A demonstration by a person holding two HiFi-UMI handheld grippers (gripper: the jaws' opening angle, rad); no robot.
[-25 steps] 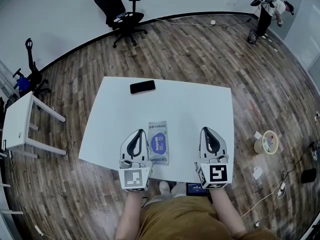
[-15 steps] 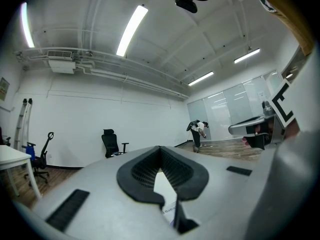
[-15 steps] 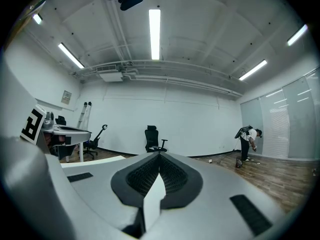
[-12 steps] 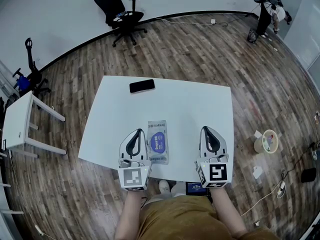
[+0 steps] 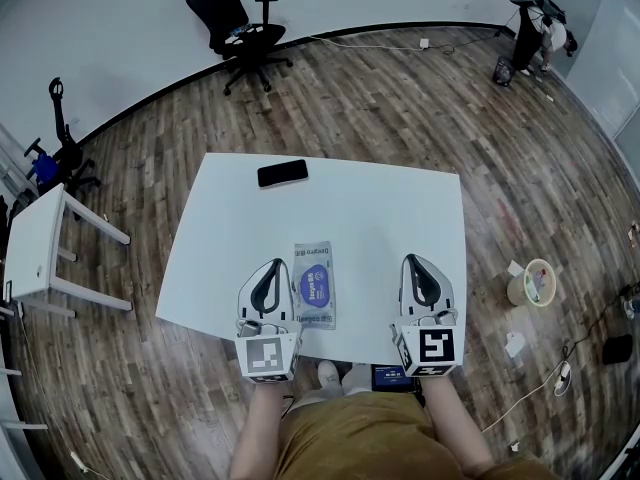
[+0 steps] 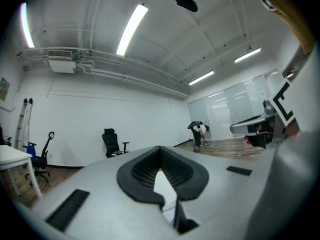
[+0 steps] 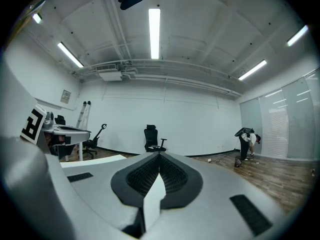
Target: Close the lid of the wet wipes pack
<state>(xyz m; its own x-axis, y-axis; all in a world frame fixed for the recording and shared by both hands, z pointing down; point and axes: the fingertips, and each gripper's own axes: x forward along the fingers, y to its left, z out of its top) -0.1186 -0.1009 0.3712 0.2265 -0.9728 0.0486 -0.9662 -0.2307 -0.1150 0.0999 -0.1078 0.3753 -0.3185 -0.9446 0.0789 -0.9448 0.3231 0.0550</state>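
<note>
Tabletop [image 5: 380, 218], wipes pack [image 5: 316, 285] beside, maybe touching, left gripper [image 5: 273, 266]

wipes pack [image 5: 315, 285] on table [image 5: 400, 218], likely phone [image 5: 282, 174] behind

A black phone [image 5: 283, 174] lies near the far edge of the white table [image 5: 390, 218], and a smaller white table [image 5: 35, 243] stands well apart to the left. A black office chair [image 5: 240, 28] stands by the far wall. On the wood floor at right sits what looks like a round tub [image 5: 538, 284].
</note>
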